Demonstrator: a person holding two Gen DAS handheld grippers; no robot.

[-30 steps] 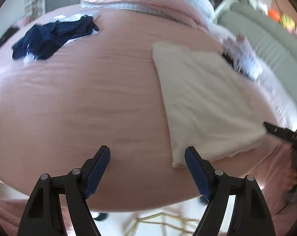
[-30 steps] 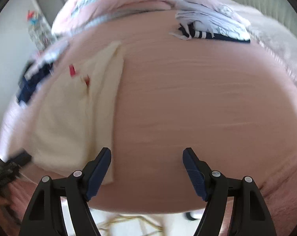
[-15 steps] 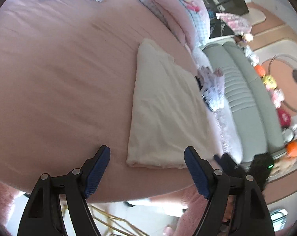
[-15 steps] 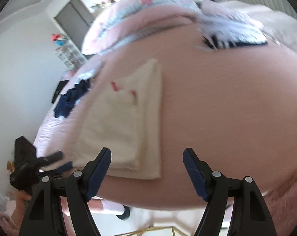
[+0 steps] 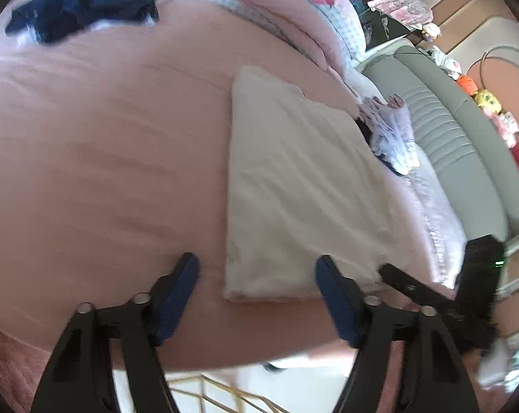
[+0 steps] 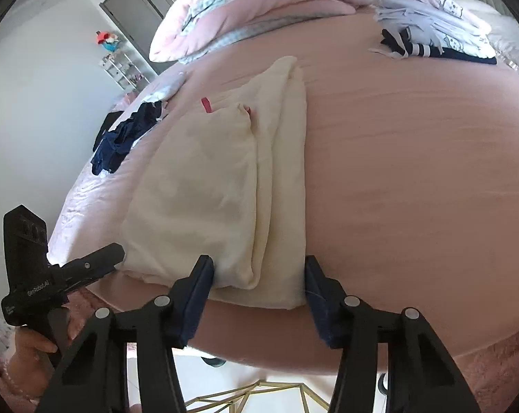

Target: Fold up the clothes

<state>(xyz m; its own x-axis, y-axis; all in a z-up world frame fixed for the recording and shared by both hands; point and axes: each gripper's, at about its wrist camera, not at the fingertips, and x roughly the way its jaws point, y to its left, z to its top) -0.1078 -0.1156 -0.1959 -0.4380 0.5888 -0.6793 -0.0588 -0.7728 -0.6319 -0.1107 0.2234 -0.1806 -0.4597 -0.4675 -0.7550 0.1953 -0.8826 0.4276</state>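
Lying folded near the bed's (image 6: 414, 158) front edge, the cream garment (image 6: 221, 186) is running lengthwise away from both tools. The right gripper (image 6: 257, 275), spread wide, is straddling its near end; the left gripper (image 5: 256, 272), also wide, is hovering at its near-left corner.

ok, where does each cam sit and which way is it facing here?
Left wrist: on the left tongs, open, looking across the pink bed at the folded cream garment; right tongs enter at right.
Right wrist: on the right tongs, open, straddling the cream garment's near edge; left tongs and a hand at lower left.
Shared: garment, bed, navy clothes.
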